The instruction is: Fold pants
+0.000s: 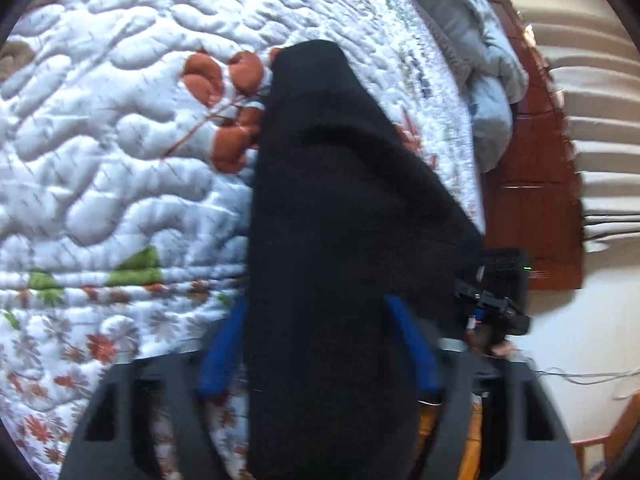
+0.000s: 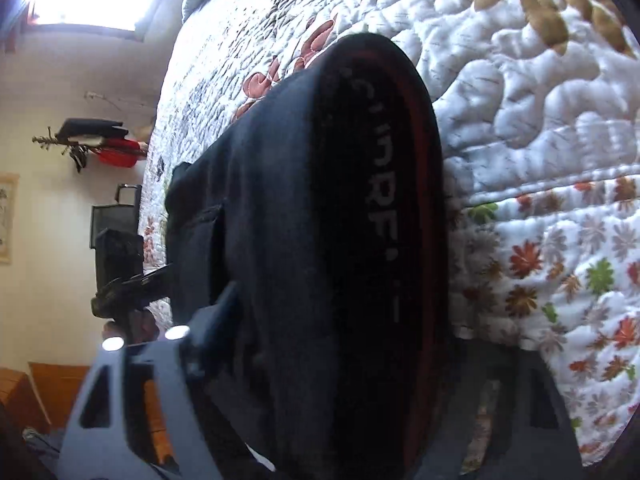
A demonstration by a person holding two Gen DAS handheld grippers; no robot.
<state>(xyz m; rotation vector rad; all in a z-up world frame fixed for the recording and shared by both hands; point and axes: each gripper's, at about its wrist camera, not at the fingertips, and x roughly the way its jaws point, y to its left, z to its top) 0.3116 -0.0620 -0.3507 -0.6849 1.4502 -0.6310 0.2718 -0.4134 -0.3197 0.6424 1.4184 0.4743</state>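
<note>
My left gripper is clamped on the black pants, its blue fingers either side of the cloth, which hangs over the quilt. My right gripper grips the waistband end, lettering showing. A blanket lies bunched at the quilt's far edge.

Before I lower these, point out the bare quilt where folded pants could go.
Left wrist view: open white quilt lies left of the black pants, bordered by the rust leaves and floral border. Right wrist view: bare quilt right of the waistband. Crowded: the rumpled blue blanket at the bed's edge.
</note>
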